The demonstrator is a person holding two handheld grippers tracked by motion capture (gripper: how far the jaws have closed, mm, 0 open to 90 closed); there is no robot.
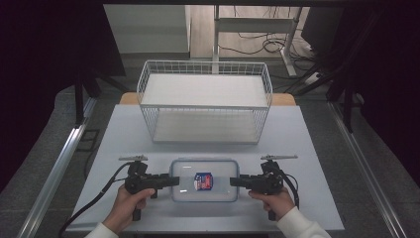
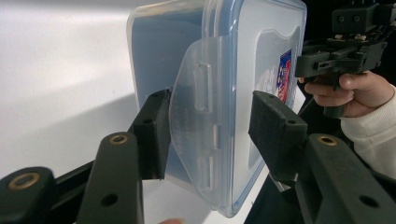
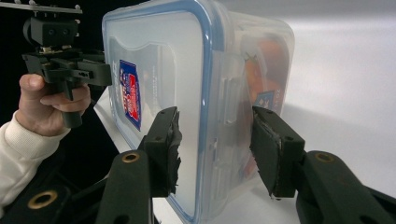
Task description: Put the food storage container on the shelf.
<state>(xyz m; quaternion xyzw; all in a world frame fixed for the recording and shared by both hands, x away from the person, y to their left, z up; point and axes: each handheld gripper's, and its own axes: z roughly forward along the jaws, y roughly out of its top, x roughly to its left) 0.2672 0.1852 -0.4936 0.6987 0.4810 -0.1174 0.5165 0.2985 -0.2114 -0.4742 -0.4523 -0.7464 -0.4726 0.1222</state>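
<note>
High view: left gripper (image 1: 174, 181) and right gripper (image 1: 234, 182) each pinch an end of the clear lidded food container (image 1: 204, 179) on the table (image 1: 129, 129).

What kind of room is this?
Probably a lab or workshop for recording tasks: a plain grey table with a wire basket, loose cables on the floor behind, and hand-held tongs at a plastic box.

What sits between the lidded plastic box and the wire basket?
Nothing: in the high view, bare table separates the plastic box from the wire basket.
</note>
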